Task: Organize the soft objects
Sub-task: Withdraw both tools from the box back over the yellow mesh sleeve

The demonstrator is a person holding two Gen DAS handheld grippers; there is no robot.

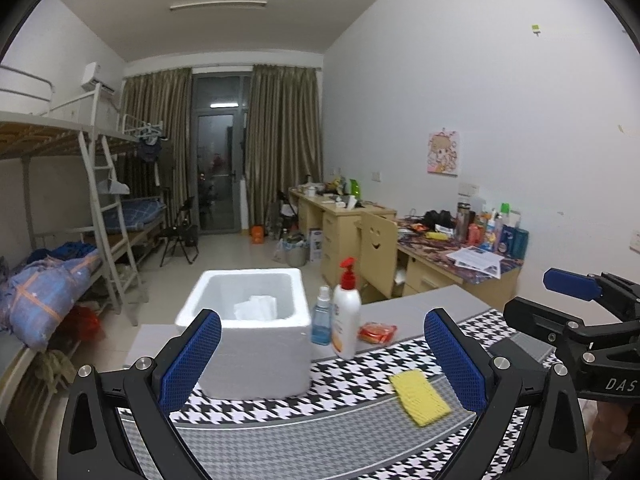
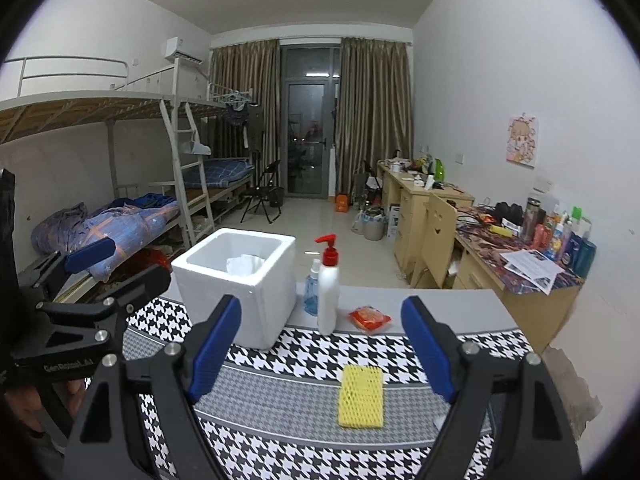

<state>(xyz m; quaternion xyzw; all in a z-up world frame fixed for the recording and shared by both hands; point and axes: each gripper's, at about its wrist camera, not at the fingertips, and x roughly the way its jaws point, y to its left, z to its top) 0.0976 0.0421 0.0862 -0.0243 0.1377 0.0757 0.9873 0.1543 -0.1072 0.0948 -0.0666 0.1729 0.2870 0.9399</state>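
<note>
Right wrist view: both tools, right tool (image 2: 321, 356) and left tool (image 1: 322, 354), were held wide open, empty. Yellow sponge (image 2: 361, 396), judged light and compressible, was best gripped across its long edges.

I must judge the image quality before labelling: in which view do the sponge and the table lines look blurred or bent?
Left wrist view: the yellow sponge looks slightly soft, and the houndstooth cloth stripes curve from fisheye distortion. Right wrist view: the sponge is sharper, its net texture visible; the cloth bends likewise. Both frames have dark rounded corners.
</note>
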